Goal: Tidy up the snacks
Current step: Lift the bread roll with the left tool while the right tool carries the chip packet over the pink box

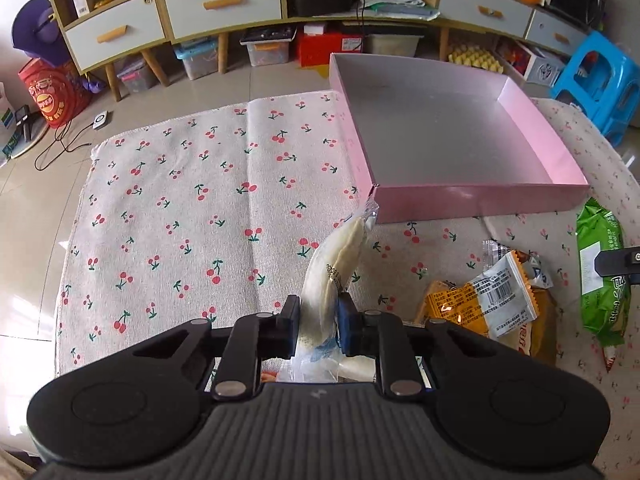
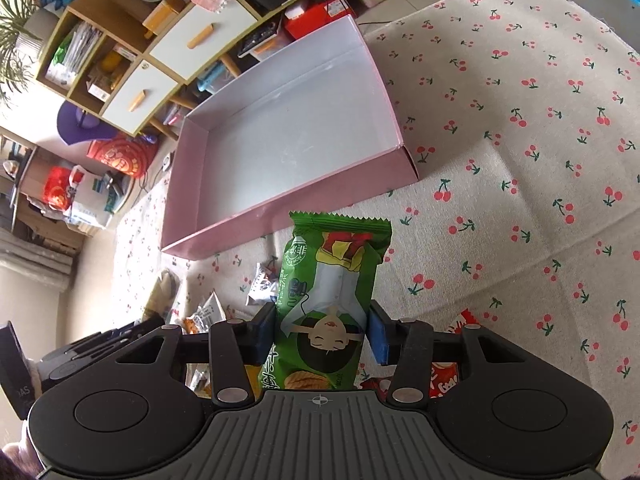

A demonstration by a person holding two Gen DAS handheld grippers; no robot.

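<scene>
On the cherry-print cloth [image 1: 192, 208], almost none of the sorting had been done. Going from left to right, the cloth's left half lay bare, and the left gripper [image 1: 319, 326] had its jaws pinched tight on a clear-wrapped pale snack [image 1: 340, 256], which rose slanting from the pads towards the near corner of the pink box [image 1: 472, 200]. That packet was long, slightly curved and cream-coloured under a glossy see-through film, with a crimped end at the top and blue print near the jaws; it looked soft and likely to bend in a grip.

Further right, the pink box stood open with a grey-white floor, and nothing lay inside it in either view. Just in front of it, a small heap waited on the cloth: an orange packet [image 1: 444, 308] partly under a white-and-orange packet with a barcode [image 1: 504, 300].

At the far right, the right gripper [image 2: 322, 334] had its jaws closed narrowly on a green snack packet [image 2: 332, 280], pressing its two sides. The packet pointed towards the box's near wall [image 2: 280, 220]. It was bright green foil with a zigzag sealed edge, a cartoon figure and a biscuit picture. Beneath that gripper a red packet [image 2: 444, 380] showed.

Judging by this, both held packets still had to go into the box, then the heap.
</scene>
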